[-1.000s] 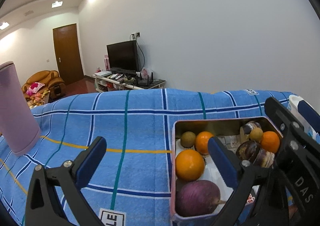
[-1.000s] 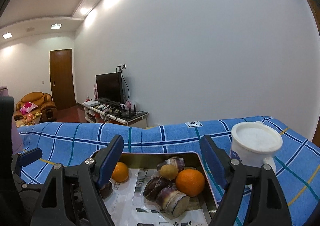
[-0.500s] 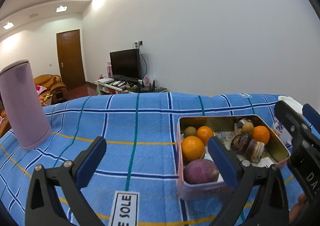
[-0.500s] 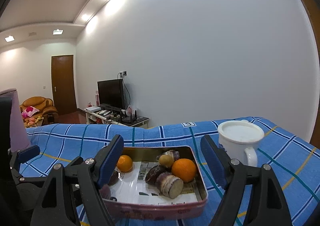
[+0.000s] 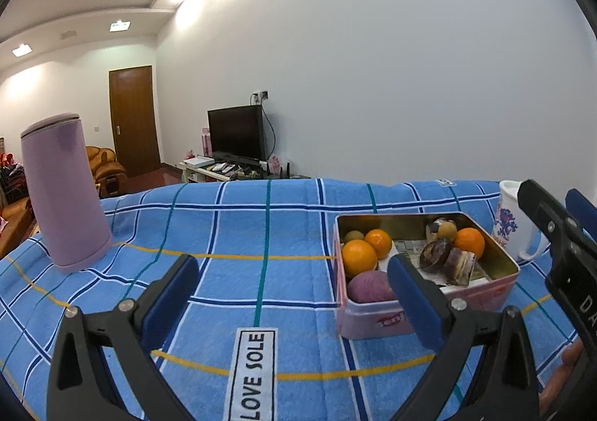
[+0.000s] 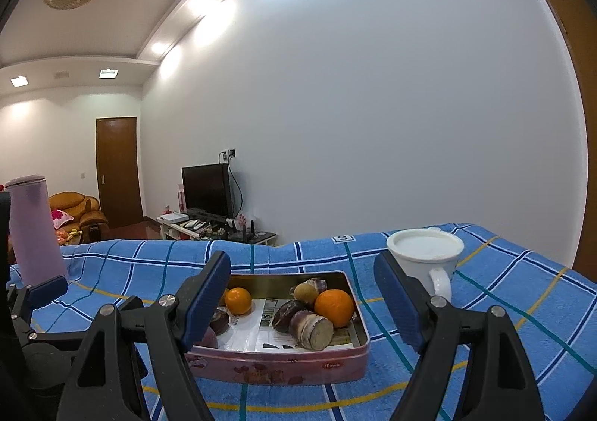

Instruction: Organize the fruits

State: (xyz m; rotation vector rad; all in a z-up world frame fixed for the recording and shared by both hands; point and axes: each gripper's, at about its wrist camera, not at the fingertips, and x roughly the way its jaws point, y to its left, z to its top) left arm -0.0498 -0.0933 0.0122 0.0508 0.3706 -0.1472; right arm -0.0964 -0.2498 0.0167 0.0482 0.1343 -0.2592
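Note:
A pink tin (image 5: 429,316) stands on the blue checked cloth, holding several fruits: three oranges (image 5: 359,257), a round purple fruit (image 5: 369,286), a small greenish one (image 5: 353,235) and cut sugar cane pieces (image 5: 447,260). My left gripper (image 5: 289,272) is open and empty, short of the tin and to its left. In the right wrist view the tin (image 6: 283,365) lies just ahead, with an orange (image 6: 334,307) and the cane pieces (image 6: 311,329) on its right side. My right gripper (image 6: 302,268) is open above its near edge, holding nothing.
A tall lilac flask (image 5: 63,193) stands at the far left of the cloth (image 5: 242,234). A white mug (image 6: 425,257) sits just right of the tin. Beyond the table's far edge are a TV stand, a sofa and a door.
Both grippers have drawn back from the tin, which now looks smaller and farther off, with its near wall in sight. Both stay open and empty. The fruits have not moved.

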